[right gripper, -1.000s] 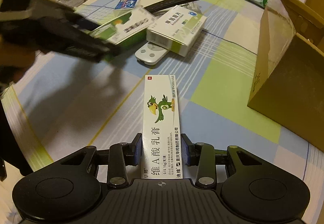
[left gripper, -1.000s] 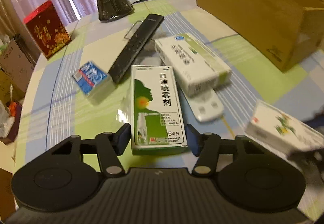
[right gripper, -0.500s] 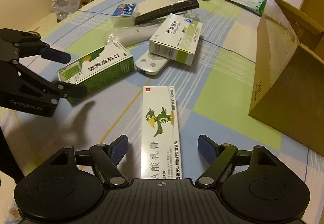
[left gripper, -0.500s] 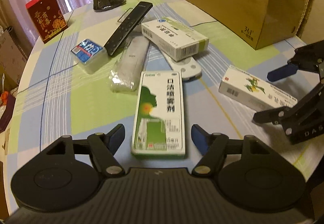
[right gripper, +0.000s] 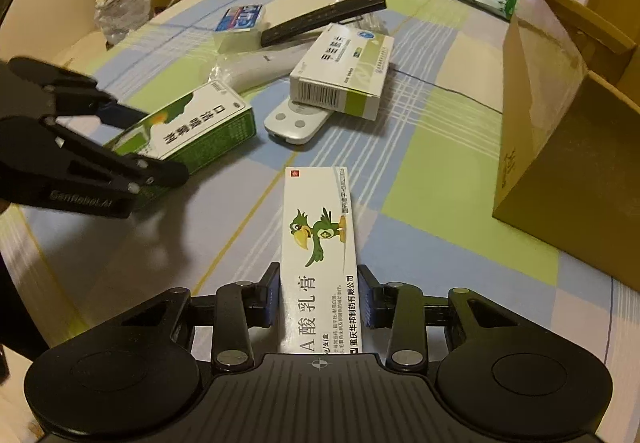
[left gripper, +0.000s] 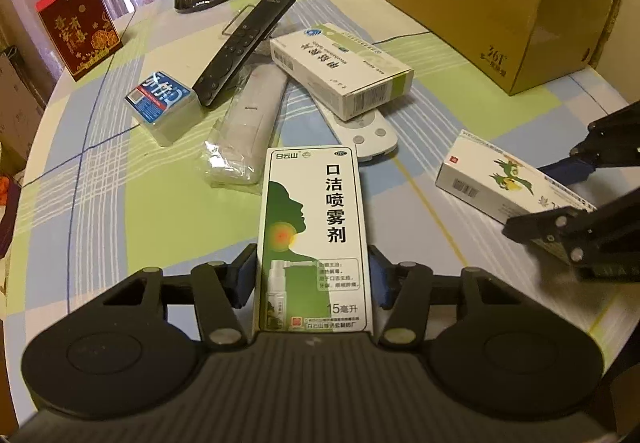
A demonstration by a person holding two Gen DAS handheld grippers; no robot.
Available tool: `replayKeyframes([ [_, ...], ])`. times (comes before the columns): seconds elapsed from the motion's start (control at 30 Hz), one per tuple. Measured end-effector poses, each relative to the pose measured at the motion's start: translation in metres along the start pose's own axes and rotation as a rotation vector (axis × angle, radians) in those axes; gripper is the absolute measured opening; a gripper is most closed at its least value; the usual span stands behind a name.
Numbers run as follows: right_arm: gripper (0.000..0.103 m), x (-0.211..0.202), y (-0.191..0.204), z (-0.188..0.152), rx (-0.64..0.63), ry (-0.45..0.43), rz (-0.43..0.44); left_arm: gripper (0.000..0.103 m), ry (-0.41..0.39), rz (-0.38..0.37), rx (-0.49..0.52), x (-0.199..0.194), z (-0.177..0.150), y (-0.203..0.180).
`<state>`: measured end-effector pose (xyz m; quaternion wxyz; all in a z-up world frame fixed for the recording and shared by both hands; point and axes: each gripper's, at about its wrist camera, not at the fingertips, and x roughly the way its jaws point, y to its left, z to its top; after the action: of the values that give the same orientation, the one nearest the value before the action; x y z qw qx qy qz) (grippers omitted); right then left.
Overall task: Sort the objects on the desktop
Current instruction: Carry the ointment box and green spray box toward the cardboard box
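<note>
Throat-spray box (left gripper: pixel 314 239) sits clamped in left tongs (left gripper: pixel 312 279), ointment box (right gripper: pixel 318 259) in right tongs (right gripper: pixel 318 297). Cardboard box (right gripper: pixel 560 147) at two o'clock awaits (remotes, other packs unsorted).

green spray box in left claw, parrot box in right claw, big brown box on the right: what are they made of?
Green spray box: looks like thin glossy printed paperboard; crisp folded edges, faint sheen.
Parrot box: same kind of coated card; sharp print, barcode on its end in the left wrist view.
Brown box: likely matte corrugated cardboard; plain kraft surface, open flaps, printed mark. Fluting is not visible.
</note>
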<state>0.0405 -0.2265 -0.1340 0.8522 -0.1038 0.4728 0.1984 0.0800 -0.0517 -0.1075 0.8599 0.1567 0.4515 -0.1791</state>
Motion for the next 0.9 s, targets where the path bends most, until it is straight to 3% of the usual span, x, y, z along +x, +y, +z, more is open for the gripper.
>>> replayKeyframes([
  [0.33, 0.037, -0.041, -0.001, 0.004, 0.062, -0.067, -0.022, 0.050, -0.039, -0.015, -0.023, -0.043, 0.014, -0.011],
  [0.9, 0.037, -0.125, -0.038, 0.024, 0.163, -0.221, -0.131, 0.050, -0.182, -0.074, 0.009, -0.104, 0.082, -0.048],
])
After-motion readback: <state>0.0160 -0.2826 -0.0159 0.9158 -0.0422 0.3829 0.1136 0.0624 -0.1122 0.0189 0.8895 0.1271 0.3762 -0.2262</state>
